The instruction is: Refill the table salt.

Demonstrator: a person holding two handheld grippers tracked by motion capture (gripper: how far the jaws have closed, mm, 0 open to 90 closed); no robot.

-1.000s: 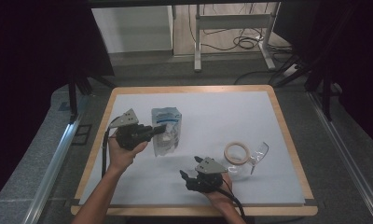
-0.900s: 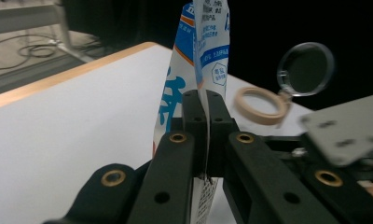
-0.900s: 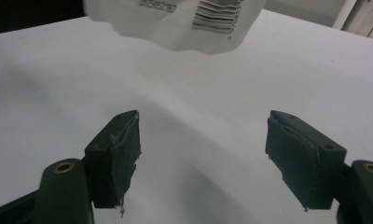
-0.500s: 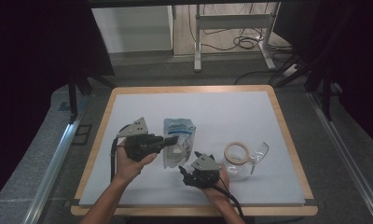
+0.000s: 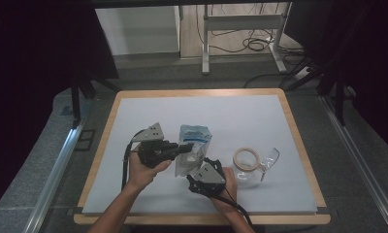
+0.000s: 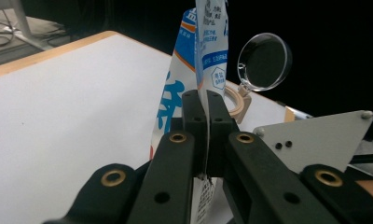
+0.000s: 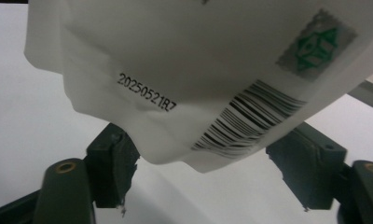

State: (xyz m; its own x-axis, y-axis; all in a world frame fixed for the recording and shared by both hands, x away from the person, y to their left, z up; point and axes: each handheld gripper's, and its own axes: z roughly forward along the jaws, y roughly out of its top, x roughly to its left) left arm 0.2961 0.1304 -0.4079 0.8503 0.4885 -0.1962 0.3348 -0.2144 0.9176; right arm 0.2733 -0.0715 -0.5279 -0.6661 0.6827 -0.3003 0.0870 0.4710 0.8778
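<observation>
My left gripper [image 5: 185, 147] is clamped hard on the side edge of the white and blue pouch [image 5: 192, 155], its 2 jaws pinching the thin film flat and holding the pouch up off the white table [image 5: 134, 121]. My right gripper [image 5: 207, 166] sits just under the pouch's lower end; its jaws stand wide apart, and in the last moment they drew in a little, with the barcode corner hanging between them but not yet pressed. To do this well, I think I should keep the left pinch steady, bring the right pads up around that loose corner, and close squarely so the film does not slip. The tape roll [image 5: 245, 159] and the magnifying glass [image 5: 270, 160] lie near on the right; I should stay off them.
</observation>
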